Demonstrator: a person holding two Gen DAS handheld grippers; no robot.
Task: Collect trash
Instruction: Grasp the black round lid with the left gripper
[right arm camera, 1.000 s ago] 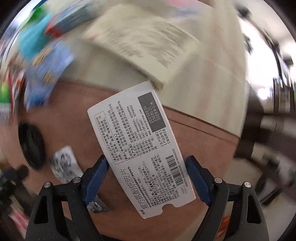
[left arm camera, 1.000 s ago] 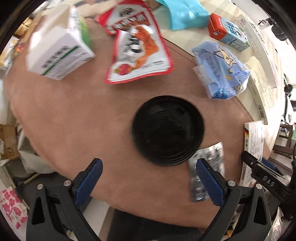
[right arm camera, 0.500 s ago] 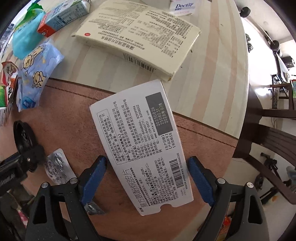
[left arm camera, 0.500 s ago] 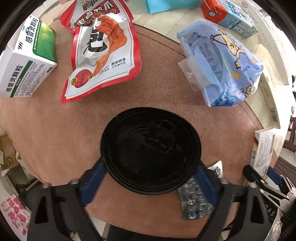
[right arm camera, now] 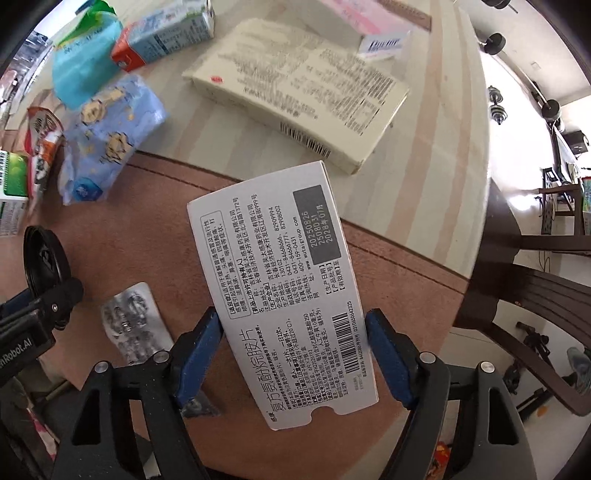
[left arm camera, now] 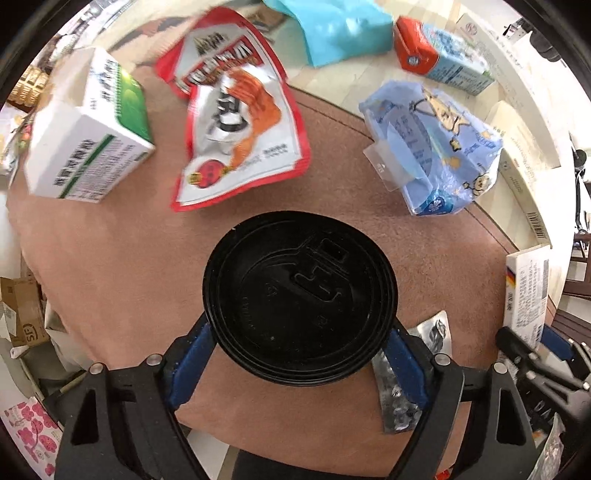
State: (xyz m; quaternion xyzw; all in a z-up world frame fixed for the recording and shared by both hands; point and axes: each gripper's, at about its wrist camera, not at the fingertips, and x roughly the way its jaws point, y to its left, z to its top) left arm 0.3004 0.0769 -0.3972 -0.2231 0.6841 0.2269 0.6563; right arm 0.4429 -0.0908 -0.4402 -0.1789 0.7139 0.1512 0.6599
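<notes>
So the left gripper (left arm camera: 300,356) was pointing straight down over the black plastic lid (left arm camera: 300,295), which sat on the pinkish-brown mat (left arm camera: 110,258) on the tabletop (right arm camera: 424,155). Its blue fingers (left arm camera: 190,363) sat tight against the lid's rim on both sides, clenched on it as far as I could see, and they had just finished closing in. Just right of the lid lay a silver blister pack (left arm camera: 397,387), partly tucked behind the right-hand finger. Further back on the mat were a red snack bag (left arm camera: 240,122), a white and green box (left arm camera: 85,147) and a light blue tissue pack (left arm camera: 436,147). Beyond the mat's edge sat a teal bag (left arm camera: 340,29) and a small red and blue carton (left arm camera: 439,59). On the other side, the right gripper (right arm camera: 295,354) was also pointing down, straddling a white medicine box (right arm camera: 280,288) covered in print and a barcode. Its jaws had just been closing with the box between them: the left finger (right arm camera: 197,360) looked right up against the box edge, the right one seemed just shy of it, so not a firm grab as far as I could tell. That box lay near the mat's edge, with a big cream box (right arm camera: 299,99) on the striped tabletop behind it.
</notes>
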